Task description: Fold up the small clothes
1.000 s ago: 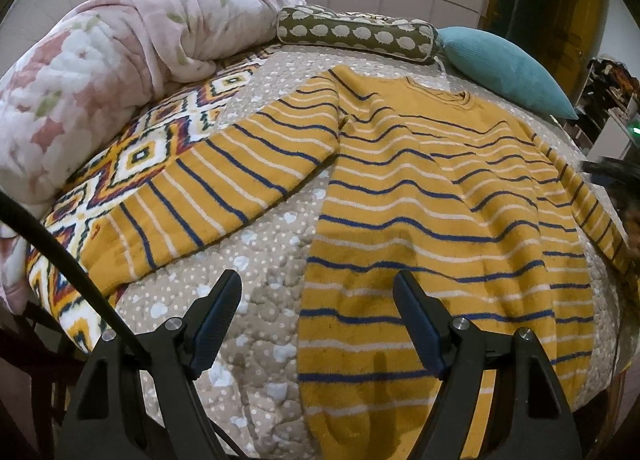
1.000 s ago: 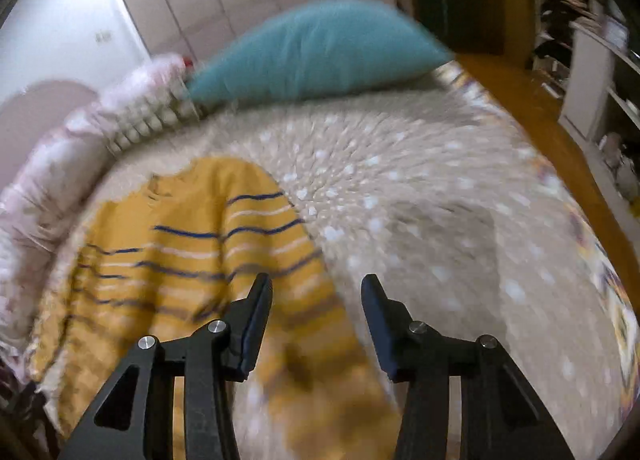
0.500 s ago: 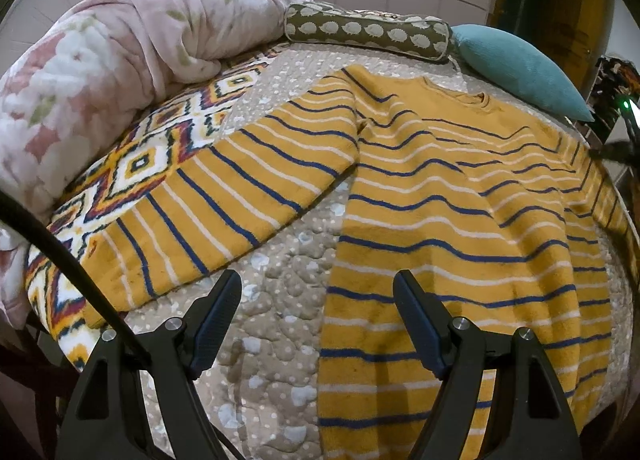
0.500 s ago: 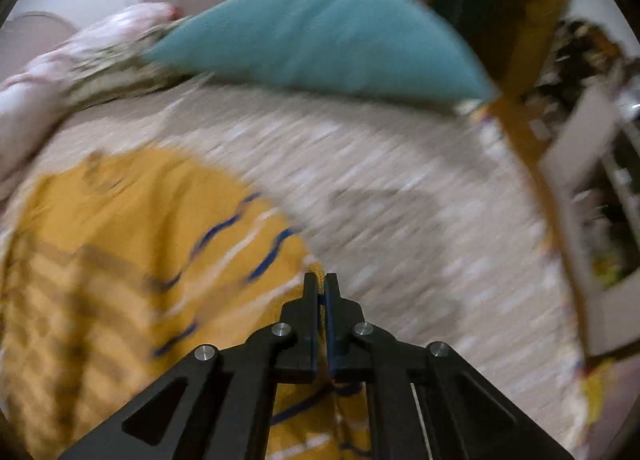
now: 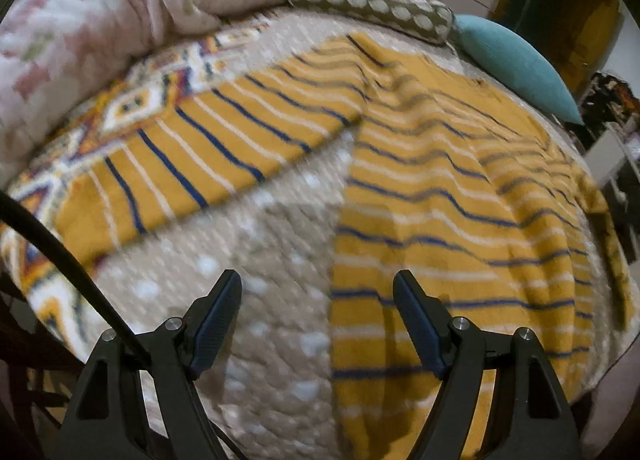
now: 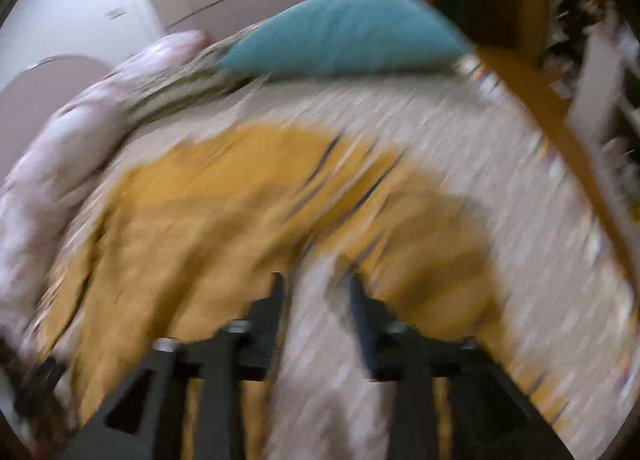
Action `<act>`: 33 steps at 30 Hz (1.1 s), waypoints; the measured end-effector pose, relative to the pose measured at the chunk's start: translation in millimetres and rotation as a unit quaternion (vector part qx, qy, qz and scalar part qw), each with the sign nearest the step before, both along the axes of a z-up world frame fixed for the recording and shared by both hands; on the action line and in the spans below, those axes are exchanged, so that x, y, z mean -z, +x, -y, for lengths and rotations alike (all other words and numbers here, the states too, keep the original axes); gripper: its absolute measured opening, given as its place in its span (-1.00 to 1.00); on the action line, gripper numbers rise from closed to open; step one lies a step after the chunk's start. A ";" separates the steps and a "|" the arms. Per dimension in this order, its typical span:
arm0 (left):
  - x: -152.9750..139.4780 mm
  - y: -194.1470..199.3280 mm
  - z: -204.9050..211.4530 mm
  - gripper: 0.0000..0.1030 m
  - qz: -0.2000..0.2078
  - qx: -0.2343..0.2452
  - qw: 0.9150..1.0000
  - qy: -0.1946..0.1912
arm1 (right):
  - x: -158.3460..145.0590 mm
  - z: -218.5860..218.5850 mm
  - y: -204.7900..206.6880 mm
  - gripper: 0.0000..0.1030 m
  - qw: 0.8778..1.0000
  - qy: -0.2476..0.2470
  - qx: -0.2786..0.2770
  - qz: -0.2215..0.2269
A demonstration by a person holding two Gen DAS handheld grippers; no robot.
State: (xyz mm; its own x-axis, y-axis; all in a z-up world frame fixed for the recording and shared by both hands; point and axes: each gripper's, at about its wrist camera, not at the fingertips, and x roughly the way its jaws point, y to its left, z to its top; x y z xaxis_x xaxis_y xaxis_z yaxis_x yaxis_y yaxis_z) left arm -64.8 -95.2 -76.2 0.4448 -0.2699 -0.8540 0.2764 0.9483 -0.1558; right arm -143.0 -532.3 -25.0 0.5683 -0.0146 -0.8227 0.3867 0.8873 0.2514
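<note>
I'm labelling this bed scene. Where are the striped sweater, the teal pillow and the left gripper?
striped sweater (image 5: 440, 187): left wrist view, middle of its body.
teal pillow (image 5: 516, 59): left wrist view, centre of its face.
left gripper (image 5: 318, 320): left wrist view, midway between its open fingertips.

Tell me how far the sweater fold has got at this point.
Barely started. Done: the yellow striped sweater is spread on the bed cover, its sleeve out to the side. In hand: nothing for the open left gripper; the right gripper is parted, but blur hides any grip. Left: every fold.
</note>
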 end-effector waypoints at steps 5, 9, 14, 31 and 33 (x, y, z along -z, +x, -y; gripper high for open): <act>5.9 -21.5 10.8 0.38 0.015 0.037 0.999 0.017 | 52.2 -74.3 -65.3 -0.06 0.999 0.033 -0.036 -0.023; 7.3 -25.1 11.0 -0.69 0.001 0.039 0.999 0.010 | 65.1 -110.5 -93.4 -0.07 1.000 0.010 -0.022 0.007; -12.0 -37.3 0.0 -0.85 0.006 0.018 1.000 0.018 | 62.2 -119.7 -108.6 -0.85 0.999 0.036 -0.011 0.020; -78.6 -99.8 -71.0 -0.06 0.115 -0.028 0.993 0.016 | 28.1 -33.0 -276.0 -0.11 0.961 0.010 0.249 0.121; -83.7 -98.1 -65.0 -0.01 0.115 -0.023 0.993 0.009 | 31.5 -17.1 -285.6 -0.11 0.954 0.007 0.274 0.119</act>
